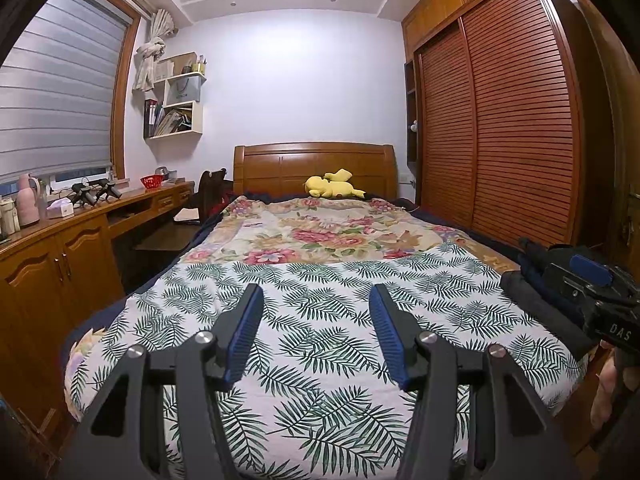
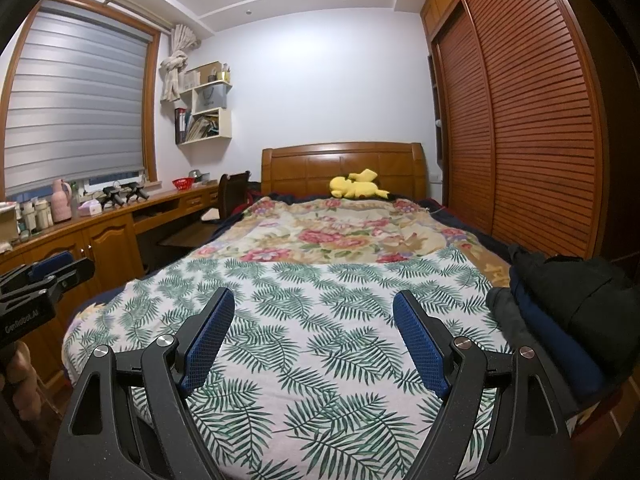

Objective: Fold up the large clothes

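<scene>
A pile of dark clothes (image 2: 568,312), black on top with navy under it, lies at the right edge of the bed; it also shows in the left wrist view (image 1: 536,292). The bed is covered by a white sheet with green fern leaves (image 2: 320,320). My left gripper (image 1: 316,300) is open and empty, held above the foot of the bed. My right gripper (image 2: 314,304) is open and empty, also above the foot of the bed, left of the clothes pile. Each gripper's body shows at the edge of the other's view.
A floral quilt (image 1: 320,228) covers the far half of the bed, with a yellow plush toy (image 1: 332,186) by the wooden headboard. A wooden desk with cupboards (image 1: 60,240) runs along the left. A slatted wardrobe (image 1: 500,120) stands on the right.
</scene>
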Action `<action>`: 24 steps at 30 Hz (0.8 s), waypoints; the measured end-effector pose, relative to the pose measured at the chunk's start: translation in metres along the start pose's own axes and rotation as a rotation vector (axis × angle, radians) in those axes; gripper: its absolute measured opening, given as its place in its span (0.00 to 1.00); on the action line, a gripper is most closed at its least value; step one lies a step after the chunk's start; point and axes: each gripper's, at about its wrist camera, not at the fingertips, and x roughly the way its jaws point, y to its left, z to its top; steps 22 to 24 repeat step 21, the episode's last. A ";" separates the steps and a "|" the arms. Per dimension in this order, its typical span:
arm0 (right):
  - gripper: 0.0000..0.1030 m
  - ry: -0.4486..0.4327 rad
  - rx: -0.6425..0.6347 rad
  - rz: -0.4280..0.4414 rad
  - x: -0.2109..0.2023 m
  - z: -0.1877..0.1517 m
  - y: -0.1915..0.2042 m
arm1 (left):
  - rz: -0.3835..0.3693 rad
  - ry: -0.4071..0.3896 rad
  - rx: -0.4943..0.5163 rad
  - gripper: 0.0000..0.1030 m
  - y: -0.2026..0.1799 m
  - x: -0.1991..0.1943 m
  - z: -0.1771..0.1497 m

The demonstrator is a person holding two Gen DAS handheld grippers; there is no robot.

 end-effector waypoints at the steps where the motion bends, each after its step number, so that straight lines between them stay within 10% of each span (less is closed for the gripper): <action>1: 0.81 0.000 -0.001 -0.001 0.000 0.000 0.000 | 0.000 -0.001 0.000 0.52 0.000 0.000 0.000; 24: 0.81 0.000 0.004 0.002 0.002 0.001 0.000 | 0.000 -0.002 -0.001 0.52 -0.001 0.000 0.000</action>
